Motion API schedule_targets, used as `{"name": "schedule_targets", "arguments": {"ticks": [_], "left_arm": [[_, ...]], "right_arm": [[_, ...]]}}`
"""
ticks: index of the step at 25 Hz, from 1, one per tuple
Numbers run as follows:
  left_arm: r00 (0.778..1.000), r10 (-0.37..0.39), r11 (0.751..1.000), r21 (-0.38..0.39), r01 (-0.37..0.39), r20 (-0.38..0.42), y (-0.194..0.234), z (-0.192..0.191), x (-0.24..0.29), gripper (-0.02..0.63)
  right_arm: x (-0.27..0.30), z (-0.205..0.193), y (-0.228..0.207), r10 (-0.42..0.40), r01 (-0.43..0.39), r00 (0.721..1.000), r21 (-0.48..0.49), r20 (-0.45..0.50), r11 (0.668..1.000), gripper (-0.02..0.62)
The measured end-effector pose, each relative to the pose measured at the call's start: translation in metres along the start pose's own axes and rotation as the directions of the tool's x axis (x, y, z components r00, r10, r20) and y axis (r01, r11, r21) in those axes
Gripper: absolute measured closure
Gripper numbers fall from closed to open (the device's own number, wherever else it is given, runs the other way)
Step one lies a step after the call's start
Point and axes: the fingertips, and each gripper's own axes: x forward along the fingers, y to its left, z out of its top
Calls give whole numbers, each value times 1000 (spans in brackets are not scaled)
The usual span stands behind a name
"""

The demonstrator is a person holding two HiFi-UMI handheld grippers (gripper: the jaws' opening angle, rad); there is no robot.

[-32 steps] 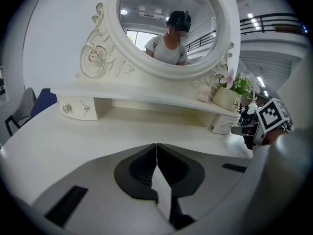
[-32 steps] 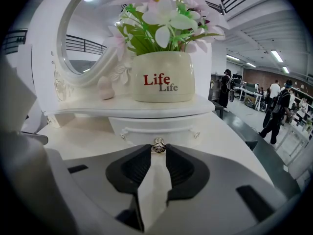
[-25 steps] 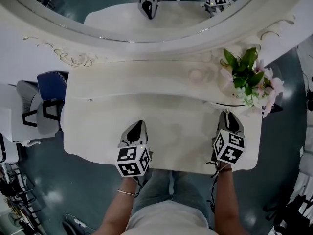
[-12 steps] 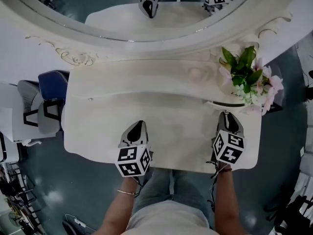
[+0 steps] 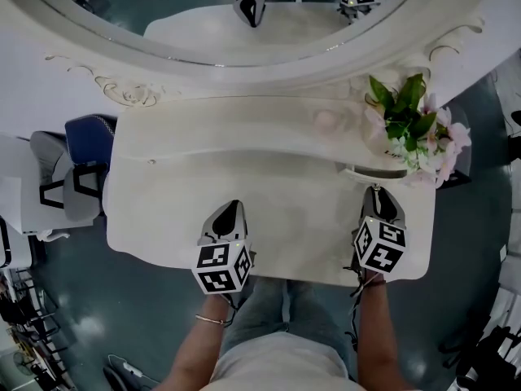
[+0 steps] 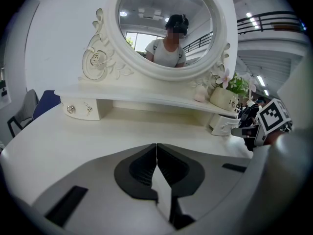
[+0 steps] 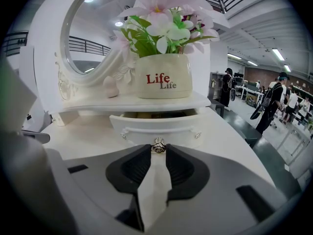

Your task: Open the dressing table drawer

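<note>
Drawer at the right end of the bench sits tucked under the shelf that carries the flower pot. It stands a little way out, with a dark slot showing between its front and the shelf above. The right hand-held gripper is pinching the small metal knob at the middle of the drawer front, its pads closed on either side of it. The left hand-held gripper has its pads pressed together on nothing and hangs over the bare bench top, well apart from the drawer.

The step in hand looks like the pull itself: the grip is made and the opening has begun but is far from full. The next move calls for a straight draw back toward the person, in line with the drawer's run. The knob is small and rounded, so a skewed pull could slip the pads off it.

A small pink ornament stands on the shelf beside the pot, a round mirror rises behind, and a matching drawer sits at the far left. Nothing lies on the bench in the drawer's path; the pot above could wobble if the shelf is jolted.
</note>
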Motion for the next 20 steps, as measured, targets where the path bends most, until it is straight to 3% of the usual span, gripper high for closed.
{"name": "schedule_targets", "arguments": {"ticks": [20], "left_arm": [[1000,-6,1000,7,6,1,-2,-1,-3,586]], "right_arm": [[-8,-9,2,3,-3,1000,6,-12,1000,492]]}}
